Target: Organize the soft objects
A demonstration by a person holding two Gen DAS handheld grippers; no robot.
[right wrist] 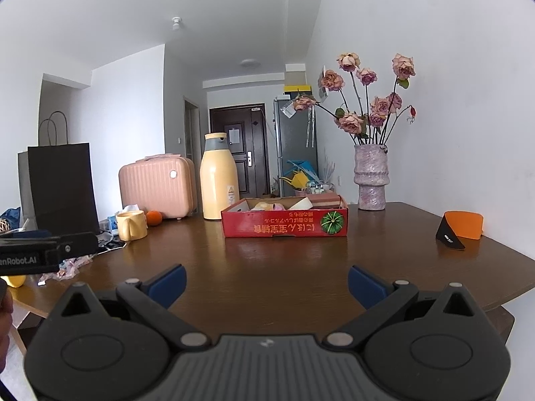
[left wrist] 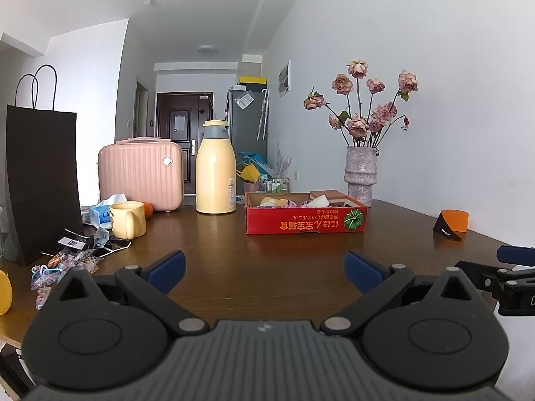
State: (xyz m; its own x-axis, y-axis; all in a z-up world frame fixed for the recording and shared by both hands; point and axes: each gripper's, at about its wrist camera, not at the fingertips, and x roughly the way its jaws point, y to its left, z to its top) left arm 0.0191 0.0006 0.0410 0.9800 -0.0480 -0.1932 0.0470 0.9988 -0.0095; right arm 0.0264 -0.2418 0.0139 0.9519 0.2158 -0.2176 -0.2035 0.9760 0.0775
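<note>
A red cardboard box [left wrist: 306, 224] stands on the brown wooden table [left wrist: 234, 254], with several soft items [left wrist: 277, 201] inside it, pale yellow, pink and white. It also shows in the right wrist view [right wrist: 284, 225]. My left gripper [left wrist: 264, 269] is open and empty, held above the table's near part, well short of the box. My right gripper [right wrist: 266, 284] is open and empty at about the same distance. Each gripper shows at the edge of the other's view: the right one [left wrist: 511, 267], the left one [right wrist: 43, 250].
A yellow thermos [left wrist: 215, 168], pink case [left wrist: 140, 173], yellow mug [left wrist: 128, 219], orange [right wrist: 153, 218], tissue pack and black paper bag [left wrist: 43, 183] stand at back left. Small wrappers [left wrist: 67, 260] lie front left. A vase of roses [left wrist: 359, 173] and an orange-black card [left wrist: 451, 224] are at right.
</note>
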